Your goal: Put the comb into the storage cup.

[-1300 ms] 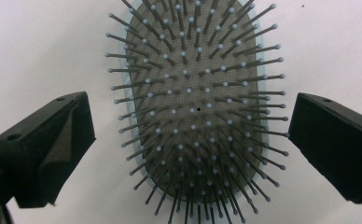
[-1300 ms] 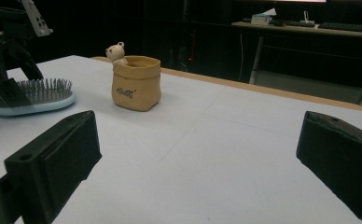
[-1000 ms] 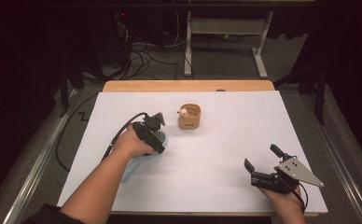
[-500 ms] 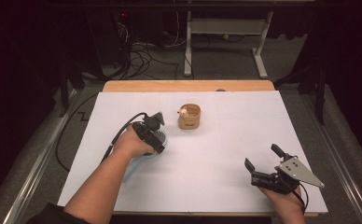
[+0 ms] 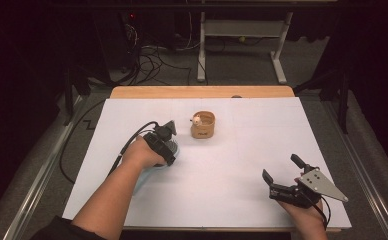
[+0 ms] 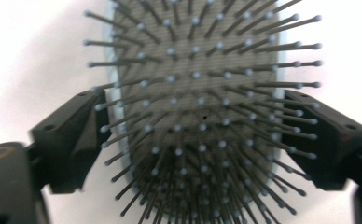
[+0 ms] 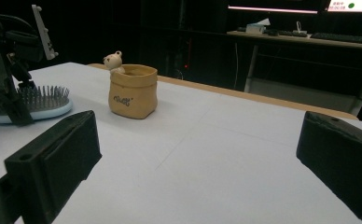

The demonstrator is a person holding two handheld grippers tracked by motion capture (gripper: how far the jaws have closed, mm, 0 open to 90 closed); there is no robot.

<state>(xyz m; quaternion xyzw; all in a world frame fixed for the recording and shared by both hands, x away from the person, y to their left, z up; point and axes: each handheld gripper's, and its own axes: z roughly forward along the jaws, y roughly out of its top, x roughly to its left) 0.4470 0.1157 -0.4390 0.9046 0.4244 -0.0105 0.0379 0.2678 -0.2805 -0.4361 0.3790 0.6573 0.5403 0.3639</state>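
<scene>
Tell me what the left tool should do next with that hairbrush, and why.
Probably close on it. The left tool sits over the hairbrush lying bristles-up on the table, one jaw on each side of the brush head, apparently not yet squeezing. The right tool waits open, apart.

A laboratory or recording workspace. A wooden table covered with a white paper sheet (image 5: 222, 170) stands amid dark surroundings. At 12 o'clock, tangled black cables (image 5: 152, 60) lie on the grey floor beside a white metal desk frame (image 5: 242, 45). Lit monitors (image 7: 281, 4) and a dark keyboard (image 7: 342, 37) occupy a far desk.
</scene>
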